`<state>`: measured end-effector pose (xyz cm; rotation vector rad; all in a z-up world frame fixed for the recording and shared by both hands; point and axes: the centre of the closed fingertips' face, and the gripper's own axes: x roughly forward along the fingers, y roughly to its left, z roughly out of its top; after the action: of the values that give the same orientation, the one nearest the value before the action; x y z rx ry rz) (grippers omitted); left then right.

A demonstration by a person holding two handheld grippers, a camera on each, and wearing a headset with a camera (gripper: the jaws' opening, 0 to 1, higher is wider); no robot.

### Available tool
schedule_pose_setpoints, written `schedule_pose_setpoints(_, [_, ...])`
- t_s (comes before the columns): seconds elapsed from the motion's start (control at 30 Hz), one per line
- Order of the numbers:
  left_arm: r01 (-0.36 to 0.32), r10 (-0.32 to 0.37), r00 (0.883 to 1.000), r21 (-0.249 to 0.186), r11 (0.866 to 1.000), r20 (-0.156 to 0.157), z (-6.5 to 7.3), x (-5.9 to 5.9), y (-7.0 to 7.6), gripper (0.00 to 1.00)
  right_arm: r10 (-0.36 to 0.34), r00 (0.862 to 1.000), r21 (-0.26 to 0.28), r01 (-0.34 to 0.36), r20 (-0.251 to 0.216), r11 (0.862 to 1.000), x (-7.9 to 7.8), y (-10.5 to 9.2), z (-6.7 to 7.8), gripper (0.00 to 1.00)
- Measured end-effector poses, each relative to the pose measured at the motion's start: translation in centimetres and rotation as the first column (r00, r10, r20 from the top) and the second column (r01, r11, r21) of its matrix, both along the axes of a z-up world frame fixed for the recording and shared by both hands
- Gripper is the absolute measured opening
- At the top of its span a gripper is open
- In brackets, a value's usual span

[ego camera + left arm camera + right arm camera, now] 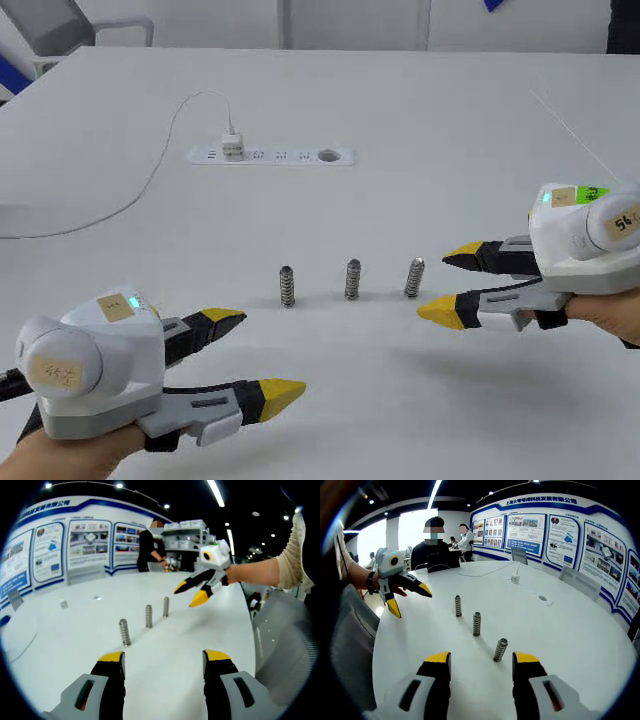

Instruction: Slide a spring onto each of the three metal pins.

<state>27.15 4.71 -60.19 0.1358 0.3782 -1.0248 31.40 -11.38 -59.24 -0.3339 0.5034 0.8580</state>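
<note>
Springs [352, 279]: three, upright in a row on table [420, 140], apparently each over its pin; task looks complete. Left gripper [270, 353], 7 o'clock of them: jaws apart, empty. Right gripper [433, 284], 3 o'clock: same.

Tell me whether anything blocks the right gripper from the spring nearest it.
Nothing visible does. The right gripper, jaws open, faces the nearest spring across bare white table; the middle spring and far spring stand beyond it.
</note>
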Motion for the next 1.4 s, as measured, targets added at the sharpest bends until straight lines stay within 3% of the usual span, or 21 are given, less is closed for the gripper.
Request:
schedule_pose_setpoints(1.0, [-0.035, 0.035, 0.999, -0.011, 0.999, -0.005, -0.1, 0.4, 0.9, 0.67, 0.017, 1.000, 0.027, -0.017, 0.019, 0.999, -3.6, -0.9, -0.4, 0.60])
schedule_pose_setpoints(1.4, [-0.043, 0.043, 0.999, -0.013, 0.999, -0.009, -0.1, 0.4, 1.0, 0.68, -0.016, 0.999, 0.059, 0.015, 0.030, 0.998, -4.2, -1.6, -0.2, 0.62])
